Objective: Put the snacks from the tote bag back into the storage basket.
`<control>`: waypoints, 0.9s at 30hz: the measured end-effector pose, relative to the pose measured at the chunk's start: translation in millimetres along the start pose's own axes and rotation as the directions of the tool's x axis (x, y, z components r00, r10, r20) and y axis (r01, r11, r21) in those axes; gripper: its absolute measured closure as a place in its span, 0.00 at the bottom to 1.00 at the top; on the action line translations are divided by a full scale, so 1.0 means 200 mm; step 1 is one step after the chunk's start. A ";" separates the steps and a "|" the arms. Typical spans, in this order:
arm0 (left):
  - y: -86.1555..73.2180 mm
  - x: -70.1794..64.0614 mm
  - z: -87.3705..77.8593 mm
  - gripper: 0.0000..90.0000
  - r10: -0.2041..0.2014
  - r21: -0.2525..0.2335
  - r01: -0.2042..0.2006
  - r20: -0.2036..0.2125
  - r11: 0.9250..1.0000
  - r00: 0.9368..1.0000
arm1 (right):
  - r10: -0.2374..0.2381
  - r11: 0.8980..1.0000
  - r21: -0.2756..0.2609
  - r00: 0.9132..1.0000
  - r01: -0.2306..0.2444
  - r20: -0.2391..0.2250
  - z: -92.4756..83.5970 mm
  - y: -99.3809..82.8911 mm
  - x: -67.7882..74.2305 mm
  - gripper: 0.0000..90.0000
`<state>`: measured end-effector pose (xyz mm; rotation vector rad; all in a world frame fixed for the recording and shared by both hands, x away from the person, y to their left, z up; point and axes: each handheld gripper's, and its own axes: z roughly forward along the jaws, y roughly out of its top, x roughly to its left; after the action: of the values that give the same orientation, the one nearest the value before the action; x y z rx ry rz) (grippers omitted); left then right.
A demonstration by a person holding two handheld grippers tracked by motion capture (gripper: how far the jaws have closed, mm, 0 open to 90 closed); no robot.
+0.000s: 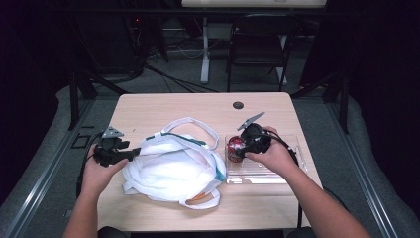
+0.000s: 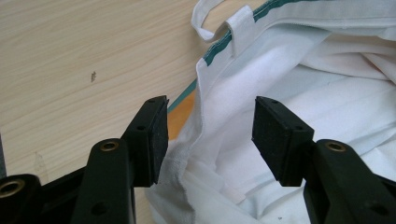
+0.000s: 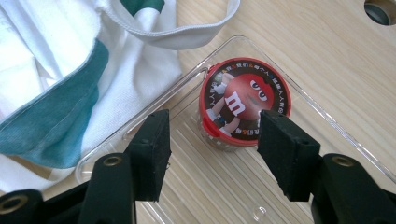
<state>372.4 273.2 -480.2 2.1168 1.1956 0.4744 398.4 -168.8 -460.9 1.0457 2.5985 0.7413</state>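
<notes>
Table: a light wooden top [image 1: 163,106] with a dark round hole near its far edge.
Bag: a white cloth bag [image 1: 171,171] with green trim lies crumpled on the left half of the table, its strap loops spread toward the far side; something orange shows under its near edge.
Tray: a clear plastic tray [image 1: 277,173] sits just right of the bag, on the right half of the table.
Candy tub: a small round tub with a red printed lid [image 3: 245,100] stands in the tray's left end, close to the bag.
Left gripper: the left gripper [image 2: 208,137] rests at the bag's left edge; its jaws stand spread, a fold of the white cloth lying between them with neither pad pressing on it.
Right gripper: the right gripper [image 3: 212,151] hangs over the tray's left end, aimed down at the tub; its jaws are spread and pinch nothing, the tub sitting just beyond the pads.
Hands: both forearms enter from the near edge, one hand behind each gripper.
</notes>
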 end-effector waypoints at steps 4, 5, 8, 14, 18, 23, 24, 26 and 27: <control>0.00 0.00 0.00 0.51 -0.005 -0.003 0.005 -0.002 1.000 1.000 | -0.018 1.000 -0.010 1.000 0.018 0.003 -0.03 -0.01 0.04 0.53; 0.00 0.00 0.00 0.51 -0.004 -0.004 0.004 -0.003 1.000 1.000 | -0.019 1.000 -0.019 1.000 0.019 0.003 -0.05 -0.02 0.05 0.54; 0.00 0.00 0.00 0.51 -0.005 -0.004 0.005 -0.003 1.000 1.000 | -0.023 0.999 -0.041 1.000 0.023 -0.005 -0.08 -0.03 0.07 0.57; 0.00 0.00 0.00 0.51 -0.006 -0.012 0.006 -0.008 1.000 1.000 | -0.036 0.996 -0.078 0.999 0.036 -0.004 -0.12 -0.06 0.12 0.64; 0.00 0.00 0.00 0.51 -0.007 -0.014 0.007 -0.007 1.000 1.000 | -0.026 0.994 -0.104 1.000 0.025 -0.009 -0.15 -0.10 0.14 0.68; 0.00 0.00 0.00 0.51 0.001 -0.005 -0.001 -0.003 1.000 1.000 | -0.013 0.994 -0.112 1.000 0.012 -0.014 -0.16 -0.13 0.16 0.79; 0.00 0.00 0.00 0.51 -0.001 -0.005 0.001 -0.002 1.000 1.000 | -0.012 0.994 -0.111 1.000 0.010 -0.015 -0.16 -0.14 0.17 0.81; 0.00 0.00 0.00 0.51 -0.002 -0.005 0.002 -0.003 1.000 1.000 | -0.015 0.993 -0.115 1.000 0.013 -0.020 -0.16 -0.16 0.18 0.82; 0.00 0.00 0.00 0.51 -0.005 -0.005 0.005 -0.004 1.000 1.000 | -0.016 0.993 -0.119 1.000 0.014 -0.018 -0.16 -0.17 0.19 0.83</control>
<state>372.0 272.8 -480.1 2.1086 1.2003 0.4787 338.5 -174.7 -453.1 0.9882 2.5395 0.8937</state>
